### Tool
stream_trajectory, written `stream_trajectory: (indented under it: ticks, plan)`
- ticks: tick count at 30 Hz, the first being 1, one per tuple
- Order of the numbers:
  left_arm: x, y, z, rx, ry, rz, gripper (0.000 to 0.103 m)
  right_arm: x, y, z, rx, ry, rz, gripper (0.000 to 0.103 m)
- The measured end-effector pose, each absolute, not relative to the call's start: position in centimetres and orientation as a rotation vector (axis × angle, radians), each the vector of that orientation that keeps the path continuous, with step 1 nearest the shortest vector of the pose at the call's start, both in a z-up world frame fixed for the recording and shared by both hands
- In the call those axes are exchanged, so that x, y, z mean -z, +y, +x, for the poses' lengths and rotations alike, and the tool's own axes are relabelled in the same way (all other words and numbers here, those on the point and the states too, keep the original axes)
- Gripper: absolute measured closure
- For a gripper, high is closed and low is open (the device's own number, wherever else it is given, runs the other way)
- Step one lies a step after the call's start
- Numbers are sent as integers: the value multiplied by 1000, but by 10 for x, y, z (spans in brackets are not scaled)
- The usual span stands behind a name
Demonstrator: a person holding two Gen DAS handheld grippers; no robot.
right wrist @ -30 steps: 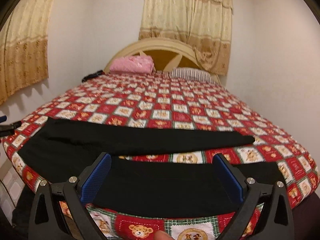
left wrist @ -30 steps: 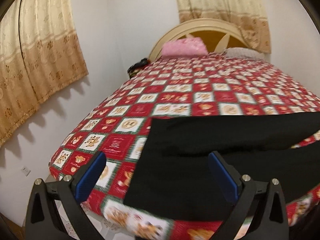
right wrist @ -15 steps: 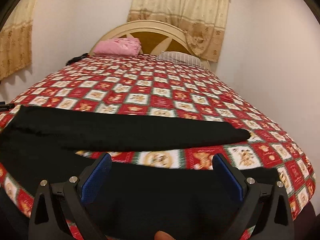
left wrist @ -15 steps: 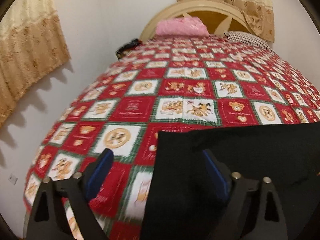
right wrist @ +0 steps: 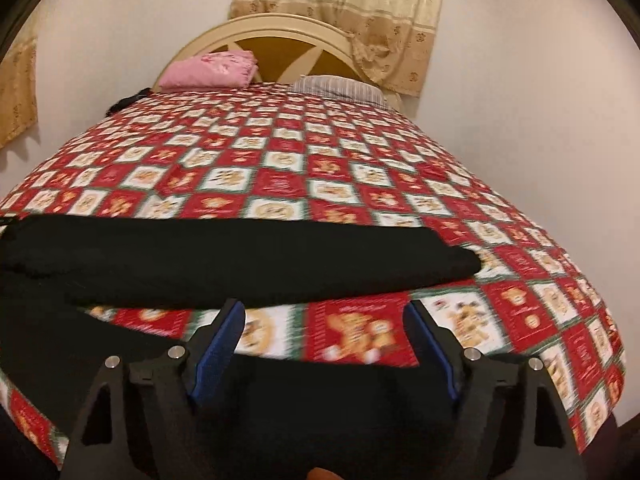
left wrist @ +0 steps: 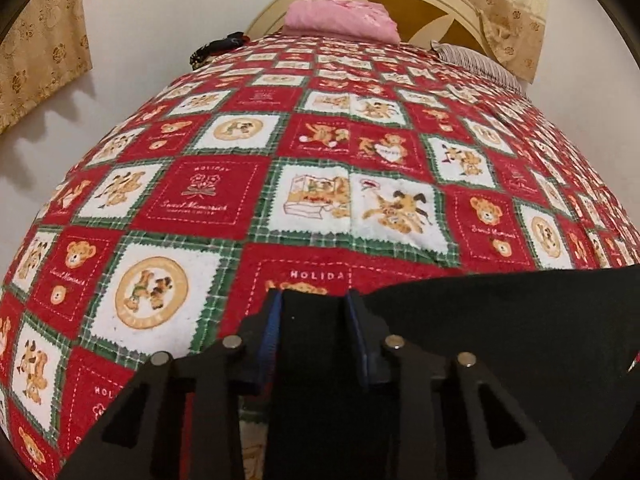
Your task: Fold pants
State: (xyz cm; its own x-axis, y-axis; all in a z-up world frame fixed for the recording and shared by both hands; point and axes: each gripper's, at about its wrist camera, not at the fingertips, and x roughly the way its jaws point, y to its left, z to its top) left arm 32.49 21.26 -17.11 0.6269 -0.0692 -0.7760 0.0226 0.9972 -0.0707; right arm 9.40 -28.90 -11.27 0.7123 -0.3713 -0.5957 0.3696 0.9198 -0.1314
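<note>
a bed fills both views, covered by a red, white and green teddy-bear quilt (left wrist: pixel 224 200) that runs up to a cream arched headboard (right wrist: pixel 288 36) at twelve o'clock. a folded pink blanket (left wrist: pixel 340 16) and a striped pillow (right wrist: pixel 340 86) lie at the head of the bed, a small dark item (left wrist: pixel 216 46) sits at the quilt's edge near eleven o'clock, and beige patterned curtains (right wrist: pixel 360 8) hang on the white walls.

the black pants (right wrist: pixel 240 256) lie across the near end of the quilt. in the right wrist view one leg stretches from nine o'clock to its end near three o'clock, and the other leg crosses the bottom of the frame, with a strip of quilt showing between them.

in the left wrist view the left gripper (left wrist: pixel 314 300) is at six o'clock, its jaws closing to a narrow gap with a fold of the pants' edge standing between the blue pads (left wrist: pixel 268 336); the cloth fills the gap and looks pinched.

in the right wrist view the right gripper (right wrist: pixel 326 312) is also at six o'clock, its jaws wide and closing. the near leg lies under and between the fingers (right wrist: pixel 220 336), but the pads are well apart and do not press on it. the picture is blurred there.
</note>
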Motion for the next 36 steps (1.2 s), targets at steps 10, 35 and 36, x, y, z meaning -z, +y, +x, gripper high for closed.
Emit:
stream_trajectory:
  ticks: [10,35,36]
  plan:
    - [173,211,331,49,895,-44,68,93,-435,111,568,698,228,21]
    - [172,196,348,103,942,130,90,163,-504,243,373,970,304,92]
    - [170,195,347,90,927,148,90,158,-501,242,377,956,289,93]
